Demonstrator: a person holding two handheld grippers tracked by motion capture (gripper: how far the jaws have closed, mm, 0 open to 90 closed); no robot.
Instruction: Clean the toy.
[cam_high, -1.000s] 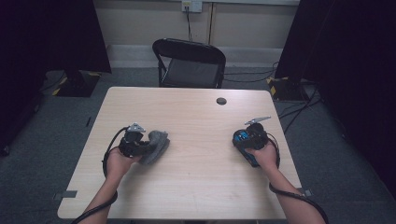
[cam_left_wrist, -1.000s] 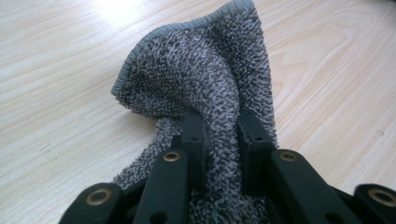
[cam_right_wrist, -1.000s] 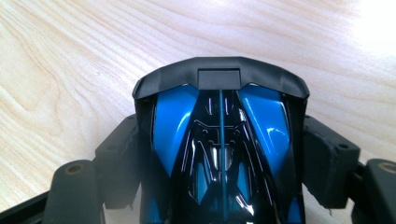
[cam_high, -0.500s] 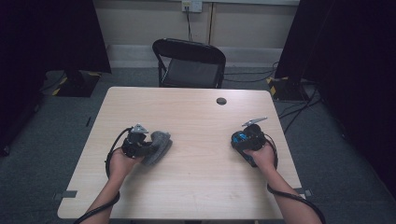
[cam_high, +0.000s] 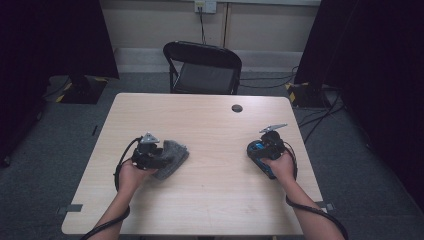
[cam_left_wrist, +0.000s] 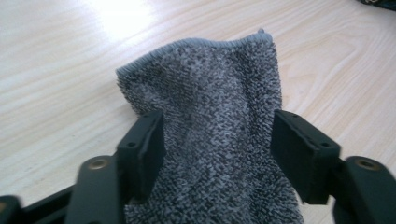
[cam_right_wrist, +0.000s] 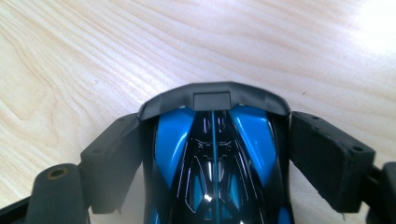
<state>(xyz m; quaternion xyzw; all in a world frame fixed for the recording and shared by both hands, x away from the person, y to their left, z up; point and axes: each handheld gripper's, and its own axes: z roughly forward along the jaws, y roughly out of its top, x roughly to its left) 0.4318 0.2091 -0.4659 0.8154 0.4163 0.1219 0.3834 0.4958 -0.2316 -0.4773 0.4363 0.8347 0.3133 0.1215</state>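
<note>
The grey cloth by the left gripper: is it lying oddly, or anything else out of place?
The grey cloth lies bunched, not flat, on the table, between the left gripper's jaws, which have just been opening. The blue toy car looks undamaged. Nothing is spilled.

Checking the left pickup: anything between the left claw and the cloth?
Nothing visible. The grey cloth already lies between the left claw's jaws on the table. The jaws have just been opening and stand apart around it, pads no longer pressing it.
</note>
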